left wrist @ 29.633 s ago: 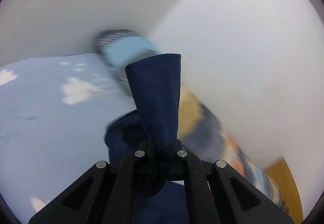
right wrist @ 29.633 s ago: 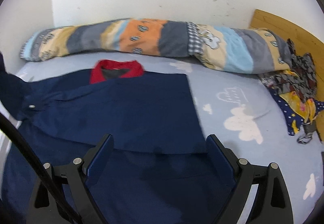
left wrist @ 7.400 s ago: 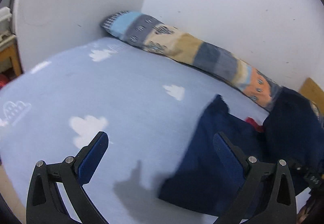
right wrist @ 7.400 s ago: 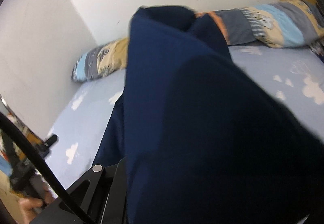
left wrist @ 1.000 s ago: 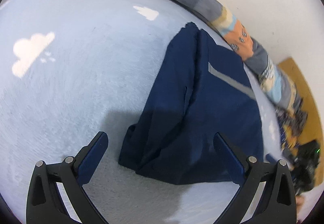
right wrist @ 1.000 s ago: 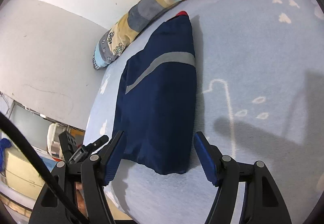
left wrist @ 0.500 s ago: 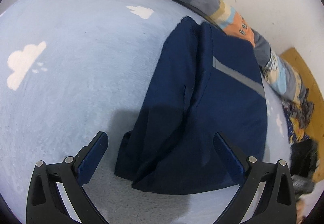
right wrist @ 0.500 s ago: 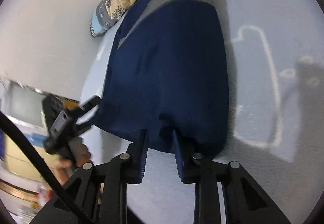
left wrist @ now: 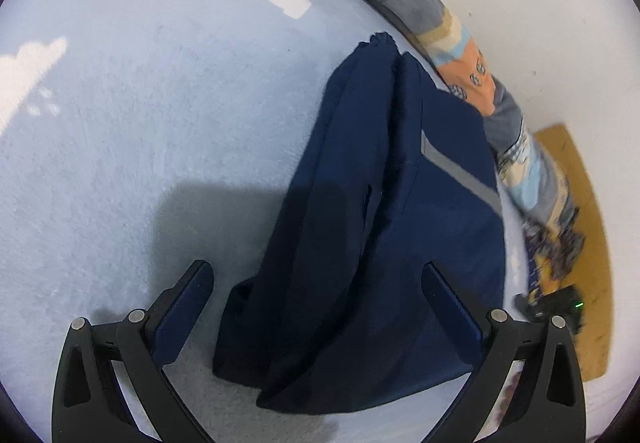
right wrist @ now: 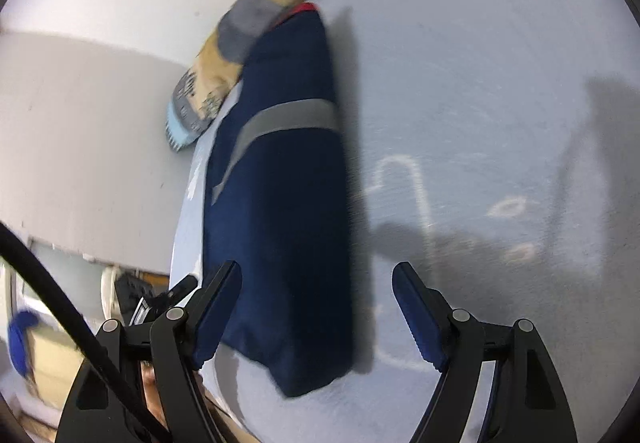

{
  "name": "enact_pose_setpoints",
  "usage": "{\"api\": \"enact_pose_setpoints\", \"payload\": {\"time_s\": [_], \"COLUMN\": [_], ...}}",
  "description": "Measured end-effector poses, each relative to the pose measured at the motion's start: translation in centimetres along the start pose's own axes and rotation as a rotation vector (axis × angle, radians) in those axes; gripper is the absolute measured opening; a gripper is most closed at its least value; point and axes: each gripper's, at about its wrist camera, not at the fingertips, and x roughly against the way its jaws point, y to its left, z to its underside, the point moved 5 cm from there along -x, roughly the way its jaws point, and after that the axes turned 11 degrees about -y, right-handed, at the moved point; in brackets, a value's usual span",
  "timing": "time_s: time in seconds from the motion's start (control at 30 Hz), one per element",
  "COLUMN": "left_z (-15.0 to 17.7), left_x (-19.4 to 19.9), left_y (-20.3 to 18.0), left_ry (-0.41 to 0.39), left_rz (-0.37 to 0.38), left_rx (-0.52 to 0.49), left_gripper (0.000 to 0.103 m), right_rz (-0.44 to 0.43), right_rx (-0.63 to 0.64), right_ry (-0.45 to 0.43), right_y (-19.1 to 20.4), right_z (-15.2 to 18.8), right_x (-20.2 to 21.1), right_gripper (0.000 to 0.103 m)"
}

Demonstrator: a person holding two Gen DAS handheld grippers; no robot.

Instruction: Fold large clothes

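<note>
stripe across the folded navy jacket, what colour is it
Grey stripe on the folded navy jacket, clearest in the right wrist view.

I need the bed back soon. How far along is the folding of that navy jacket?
Mostly done, it seems: the navy jacket lies on the blue bedsheet as a long narrow stack, its grey stripe on top. Both left tongs and right tongs are open over its near end, the right having just opened, gripping nothing. Probably left: a final crosswise fold to shorten it.
</note>
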Motion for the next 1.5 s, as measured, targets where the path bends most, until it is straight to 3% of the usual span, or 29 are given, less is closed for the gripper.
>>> {"api": "enact_pose_setpoints", "payload": {"time_s": [0.13, 0.37, 0.67, 0.73, 0.8, 0.83, 0.9, 0.97, 1.0, 1.03, 1.1, 1.33, 1.4, 1.5], "left_z": [-0.5, -1.4, -2.8, -3.0, -2.6, -2.1, -1.1, -0.7, -0.7, -0.7, -0.7, 2.6, 4.2, 7.1], "left_x": [-0.6, -2.9, -5.8, -6.7, -7.1, -7.4, -7.4, -6.9, -6.5, -5.9, -4.5, -1.8, -0.9, -0.4], "left_y": [0.1, -0.7, -2.8, -3.6, -5.1, -6.1, -7.9, -9.2, -9.4, -9.7, -10.3, -14.1, -16.1, -18.5], "left_ry": [0.009, 0.043, 0.068, 0.057, 0.022, 0.022, -0.005, -0.039, -0.052, -0.07, -0.097, -0.094, -0.082, -0.067], "left_rz": [0.037, 0.054, 0.028, 0.01, -0.026, -0.039, -0.126, -0.151, -0.158, -0.164, -0.148, -0.067, -0.011, 0.011], "left_rx": [0.027, -0.016, -0.071, -0.069, -0.134, -0.184, -0.305, -0.352, -0.356, -0.358, -0.369, -0.445, -0.47, -0.508], "left_gripper": [0.103, 0.103, 0.103, 0.103, 0.103, 0.101, 0.089, 0.075, 0.069, 0.054, 0.043, 0.04, 0.04, 0.04], "right_rz": [-0.02, -0.108, -0.139, -0.141, -0.11, -0.071, 0.011, 0.039, 0.052, 0.071, 0.095, 0.131, 0.152, 0.165], "right_rx": [-0.008, 0.025, 0.109, 0.141, 0.223, 0.285, 0.382, 0.443, 0.471, 0.505, 0.564, 0.675, 0.7, 0.685], "right_ry": [0.018, 0.06, 0.108, 0.114, 0.113, 0.101, 0.074, 0.032, 0.022, 0.006, -0.024, -0.075, -0.081, -0.091], "right_y": [-0.4, 0.8, 2.6, 2.7, 3.5, 3.9, 4.3, 4.8, 5.1, 5.4, 6.4, 9.0, 9.5, 8.2], "right_z": [0.1, 0.2, -0.8, -0.8, -0.5, -0.1, 0.3, 0.3, 0.3, 0.5, 0.9, 2.1, 2.5, 3.5], "right_x": [-1.3, -4.2, -7.7, -7.9, -8.1, -8.1, -8.0, -7.1, -6.9, -6.5, -5.6, -0.9, 0.4, 4.2], "right_gripper": [0.083, 0.083, 0.088, 0.088, 0.086, 0.082, 0.062, 0.053, 0.049, 0.048, 0.045, 0.044, 0.044, 0.044]}}
